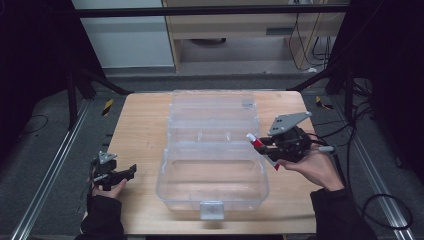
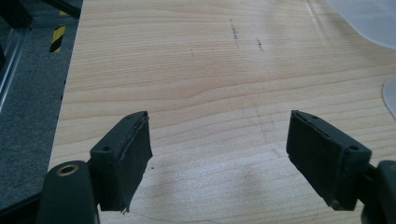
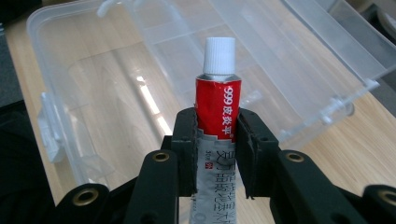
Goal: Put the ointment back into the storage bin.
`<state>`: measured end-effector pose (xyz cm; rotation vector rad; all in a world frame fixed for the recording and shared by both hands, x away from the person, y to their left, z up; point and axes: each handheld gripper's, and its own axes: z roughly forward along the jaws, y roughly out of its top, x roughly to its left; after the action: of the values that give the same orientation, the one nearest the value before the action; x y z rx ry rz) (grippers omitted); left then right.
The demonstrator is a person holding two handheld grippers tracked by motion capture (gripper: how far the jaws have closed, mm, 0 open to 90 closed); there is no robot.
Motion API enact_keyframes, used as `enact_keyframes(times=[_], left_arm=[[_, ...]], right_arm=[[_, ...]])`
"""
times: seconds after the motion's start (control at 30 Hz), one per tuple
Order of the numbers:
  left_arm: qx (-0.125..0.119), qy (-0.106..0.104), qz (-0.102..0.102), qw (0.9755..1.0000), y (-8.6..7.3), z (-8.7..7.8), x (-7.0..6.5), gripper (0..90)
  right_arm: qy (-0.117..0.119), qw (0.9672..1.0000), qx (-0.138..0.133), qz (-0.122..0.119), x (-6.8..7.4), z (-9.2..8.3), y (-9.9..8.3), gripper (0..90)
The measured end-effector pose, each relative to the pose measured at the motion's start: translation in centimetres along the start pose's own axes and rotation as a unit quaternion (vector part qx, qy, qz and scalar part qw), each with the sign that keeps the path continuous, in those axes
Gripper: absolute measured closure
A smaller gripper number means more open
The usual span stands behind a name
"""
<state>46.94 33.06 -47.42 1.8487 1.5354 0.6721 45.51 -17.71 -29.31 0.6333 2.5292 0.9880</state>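
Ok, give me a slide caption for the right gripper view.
Right gripper clamping a red ointment tube, white cap forward, over the open clear plastic box.

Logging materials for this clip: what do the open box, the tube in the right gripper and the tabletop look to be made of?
Open box: clear, glossy hard plastic; the wood shows through and it catches glare.
Tube: probably thin metal, going by its creased printed red-and-silver skin, with a ribbed white plastic cap.
Tabletop: pale wood or wood-look laminate, matt, with visible grain lines.

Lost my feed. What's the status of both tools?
Left tool open, low over table. Right tool shut on tube, at right edge of open clear box. Nothing in the way.
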Motion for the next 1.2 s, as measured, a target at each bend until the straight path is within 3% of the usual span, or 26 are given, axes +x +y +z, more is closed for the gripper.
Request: enact_keyframes(times=[0.2, 0.27, 0.53, 0.8, 0.97, 1.13, 1.17, 1.2], left_arm=[[-0.001, 0.000, -0.001, 1.0000, 0.0, 0.0, 0.0, 21.9], [-0.002, 0.000, 0.000, 1.0000, 0.0, -0.1, 0.0, 22.0], [-0.002, 0.000, 0.000, 1.0000, 0.0, -0.1, 0.0, 22.3], [-0.002, 0.000, 0.001, 1.0000, 0.0, -0.1, 0.0, 23.1], [-0.002, -0.001, 0.001, 1.0000, 0.0, -0.1, 0.0, 23.1], [-0.002, -0.001, 0.001, 1.0000, 0.0, -0.1, 0.0, 23.2], [-0.001, -0.001, 0.001, 1.0000, 0.0, -0.1, 0.0, 23.2], [-0.001, 0.000, 0.002, 1.0000, 0.0, 0.0, 0.0, 23.1]], right_arm=[[0.029, 0.9991, 0.007, -0.032, 0.9, 1.6, 1.8, 70.2], [0.050, 0.9975, 0.013, -0.049, 1.4, 2.8, 2.5, 70.2], [0.077, 0.9930, 0.052, -0.073, 1.9, 5.6, 2.9, 70.2], [0.102, 0.9831, 0.098, -0.116, 3.0, 8.4, 2.5, 70.2], [0.111, 0.9790, 0.113, -0.129, 3.5, 9.6, 2.2, 70.2], [0.126, 0.9699, 0.149, -0.146, 4.2, 11.1, 1.5, 70.2], [0.126, 0.9699, 0.149, -0.146, 4.2, 11.1, 1.5, 70.2], [0.131, 0.9662, 0.164, -0.150, 4.3, 11.6, 1.2, 70.2]])
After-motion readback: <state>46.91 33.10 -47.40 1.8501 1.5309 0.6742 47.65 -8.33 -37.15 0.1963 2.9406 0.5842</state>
